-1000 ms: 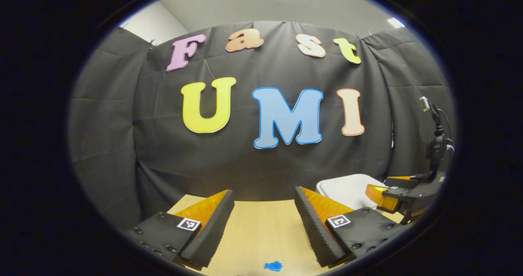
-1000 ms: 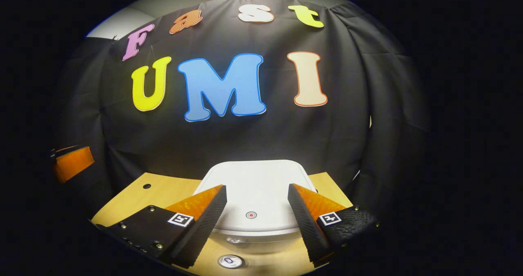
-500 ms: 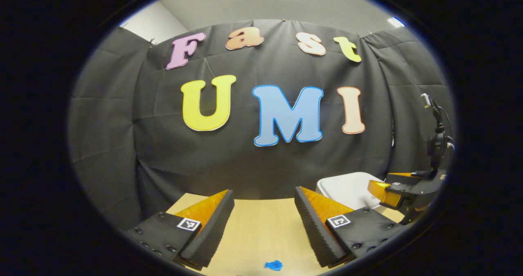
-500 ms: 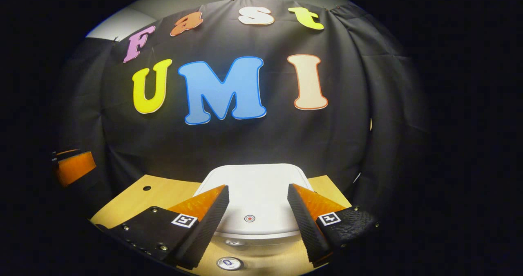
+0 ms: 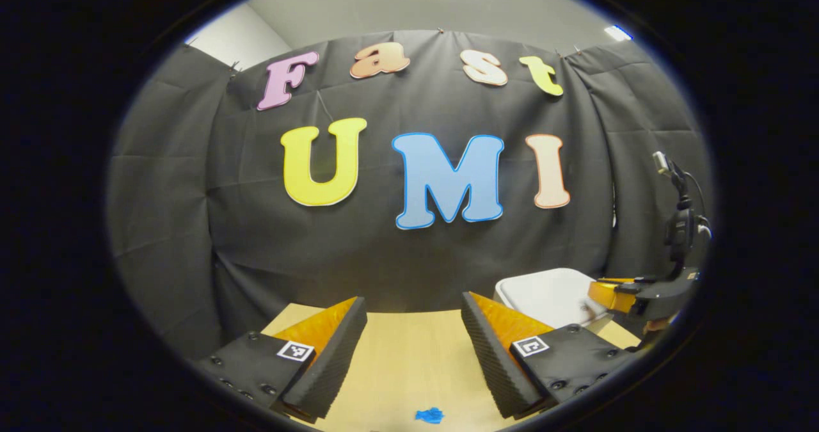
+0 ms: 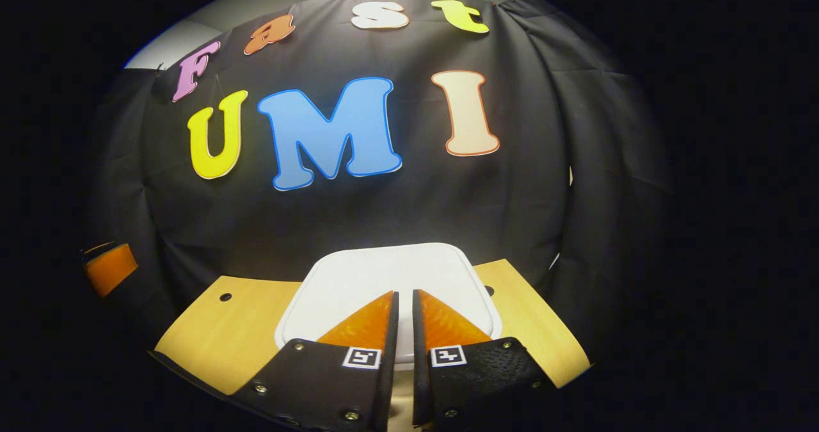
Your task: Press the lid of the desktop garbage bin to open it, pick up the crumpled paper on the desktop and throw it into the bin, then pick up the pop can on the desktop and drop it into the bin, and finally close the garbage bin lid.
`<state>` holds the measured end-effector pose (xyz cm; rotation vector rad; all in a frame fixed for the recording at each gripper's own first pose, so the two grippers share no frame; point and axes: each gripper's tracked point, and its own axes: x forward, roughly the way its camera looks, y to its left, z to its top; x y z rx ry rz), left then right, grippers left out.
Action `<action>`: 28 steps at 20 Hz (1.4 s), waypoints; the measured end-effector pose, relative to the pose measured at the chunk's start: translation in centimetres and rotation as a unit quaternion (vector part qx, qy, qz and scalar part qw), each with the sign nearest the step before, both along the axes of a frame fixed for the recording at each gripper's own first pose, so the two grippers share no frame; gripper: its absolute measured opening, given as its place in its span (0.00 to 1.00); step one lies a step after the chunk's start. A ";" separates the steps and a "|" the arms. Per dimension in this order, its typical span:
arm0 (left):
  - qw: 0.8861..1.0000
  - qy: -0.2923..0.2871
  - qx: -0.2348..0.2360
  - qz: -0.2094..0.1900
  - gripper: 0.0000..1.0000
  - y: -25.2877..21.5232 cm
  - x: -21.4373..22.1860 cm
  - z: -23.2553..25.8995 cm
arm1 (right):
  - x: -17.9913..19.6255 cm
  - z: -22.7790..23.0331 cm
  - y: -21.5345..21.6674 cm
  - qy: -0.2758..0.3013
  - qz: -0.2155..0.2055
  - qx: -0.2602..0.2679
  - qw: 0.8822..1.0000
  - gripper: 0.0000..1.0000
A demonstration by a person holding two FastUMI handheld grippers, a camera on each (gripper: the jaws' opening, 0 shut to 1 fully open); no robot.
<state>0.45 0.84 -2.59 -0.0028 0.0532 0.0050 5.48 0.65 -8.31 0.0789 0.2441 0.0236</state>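
- White garbage bin (image 6: pixel 390 272) straight ahead of the right gripper (image 6: pixel 404 301), lid (image 6: pixel 358 278) down and flat, rounded corners showing on its far side.
- Right gripper clenched, fingers drawn nearly together with just a thin slit between them and nothing caught in it.
- Fingertips (image 6: pixel 384 304) lying over the near middle of the lid; cannot tell whether touching the lid or just above it.
- Same bin seen from the left gripper view as a white block (image 5: pixel 544 294) ahead and off to the right of the left gripper (image 5: pixel 414 307), with the right gripper (image 5: pixel 614 291) over its far right side.
- Left gripper released, fingers spread wide, nothing between them but bare surface (image 5: pixel 409 355).
- Small blue scrap (image 5: pixel 429 415) lying on the surface just below and between the left gripper's fingers, near the bottom edge of the left gripper view; too small to tell what it is.
- Light wooden surface (image 6: pixel 217 336) spreading to both sides of the bin in the right gripper view, a small dark hole (image 6: pixel 224 297) to the left of the bin and another (image 6: pixel 489 290) close by its right rim.
- Part of the left gripper (image 6: pixel 110 267) visible far off to the left in the right gripper view.
- Black cloth wall (image 5: pixel 384 253) behind the surface, standing close behind the bin.
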 end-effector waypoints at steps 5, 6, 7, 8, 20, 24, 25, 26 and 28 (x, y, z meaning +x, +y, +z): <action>1.000 0.003 -0.003 0.001 0.98 0.1 0.0 -0.2 | 0.2 -0.2 -0.5 0.002 -0.015 -0.017 1.000 0.01; 1.000 0.003 -0.003 0.001 0.97 0.0 0.0 -0.2 | 0.0 -0.3 -0.4 0.004 -0.012 -0.015 1.000 0.01; 1.000 0.004 -0.003 0.000 0.97 0.0 0.1 -0.2 | 0.2 -0.7 -0.2 0.008 -0.010 -0.016 1.000 0.01; 1.000 0.005 -0.002 0.000 0.97 0.0 0.1 -0.3 | 0.3 -0.9 -0.2 0.013 -0.008 -0.018 1.000 0.00; 1.000 0.009 -0.012 -0.008 0.97 -0.5 0.5 -0.6 | 0.3 -2.7 0.0 0.033 0.003 -0.050 0.998 0.01; 1.000 0.008 -0.005 -0.014 1.00 -0.9 0.4 -0.5 | 0.7 -1.7 -0.1 0.006 0.003 -0.050 0.999 0.01; 1.000 0.007 -0.002 -0.012 0.97 -0.8 0.5 -0.4 | 0.6 -1.3 -0.2 0.003 0.001 -0.040 0.999 0.00; 1.000 0.006 -0.001 -0.011 1.00 -0.7 0.5 -0.3 | 0.7 -0.4 -0.1 -0.011 -0.003 -0.030 0.999 0.00; 1.000 0.006 -0.003 -0.010 1.00 -0.5 0.4 -0.5 | 0.6 2.1 0.0 -0.042 -0.003 -0.025 0.999 0.01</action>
